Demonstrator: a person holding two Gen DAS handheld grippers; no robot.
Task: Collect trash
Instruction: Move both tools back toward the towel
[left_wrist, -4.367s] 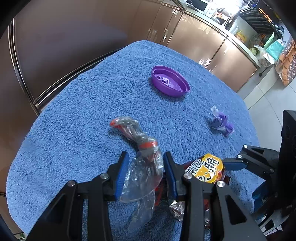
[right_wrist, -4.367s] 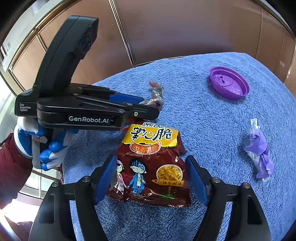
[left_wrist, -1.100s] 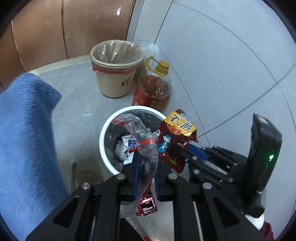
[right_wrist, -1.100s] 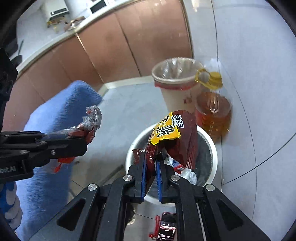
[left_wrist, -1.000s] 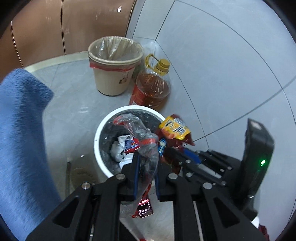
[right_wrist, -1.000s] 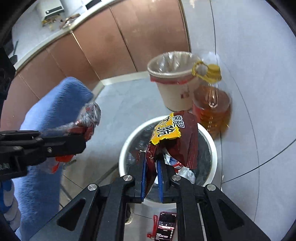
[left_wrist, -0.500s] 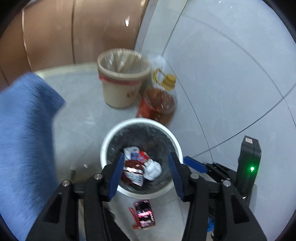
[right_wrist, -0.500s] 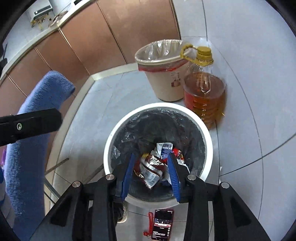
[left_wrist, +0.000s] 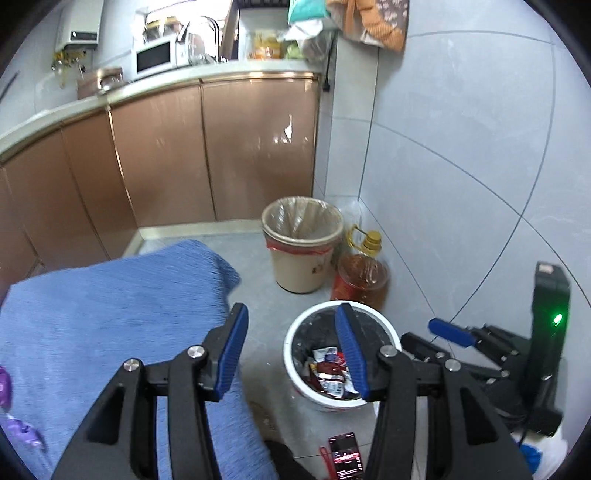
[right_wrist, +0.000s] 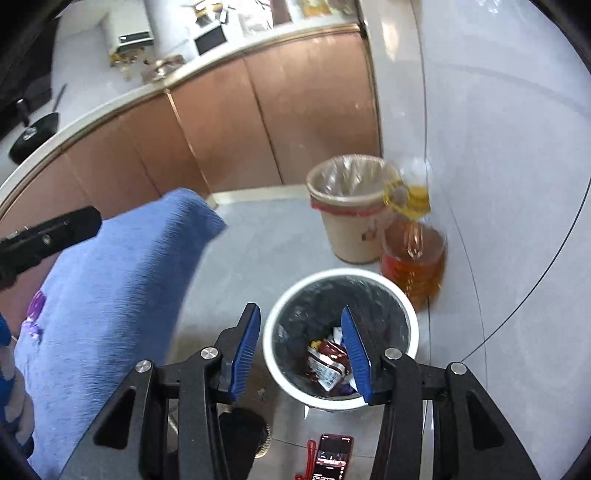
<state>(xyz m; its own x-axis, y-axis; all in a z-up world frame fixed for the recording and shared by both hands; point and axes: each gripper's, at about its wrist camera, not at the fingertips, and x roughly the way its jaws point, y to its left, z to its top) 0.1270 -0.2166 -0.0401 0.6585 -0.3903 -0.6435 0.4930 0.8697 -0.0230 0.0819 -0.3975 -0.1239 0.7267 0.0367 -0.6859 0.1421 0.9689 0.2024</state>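
Observation:
A white bin (left_wrist: 289, 347) with a black liner stands on the floor below both grippers. The red snack bag and other crumpled wrappers (left_wrist: 328, 369) lie inside it, also seen in the right wrist view (right_wrist: 328, 360). My left gripper (left_wrist: 291, 317) is open and holds nothing. My right gripper (right_wrist: 300, 314) hangs over the white bin (right_wrist: 340, 273); its jaws are opening with nothing between them. One of its blue pads (left_wrist: 448, 329) shows at the right of the left wrist view. A purple wrapper (left_wrist: 22, 435) lies on the blue towel (left_wrist: 92, 314).
A beige bin (left_wrist: 301, 251) with a clear liner and an oil bottle (left_wrist: 360, 277) stand by the tiled wall behind the white bin. A phone (left_wrist: 345, 456) lies on the floor in front. Brown cabinets run along the back.
Both grippers opened and let the clear wrapper and the snack bag fall into the white bin. Both have since risen and tilted up, so the cabinets and counter now show.

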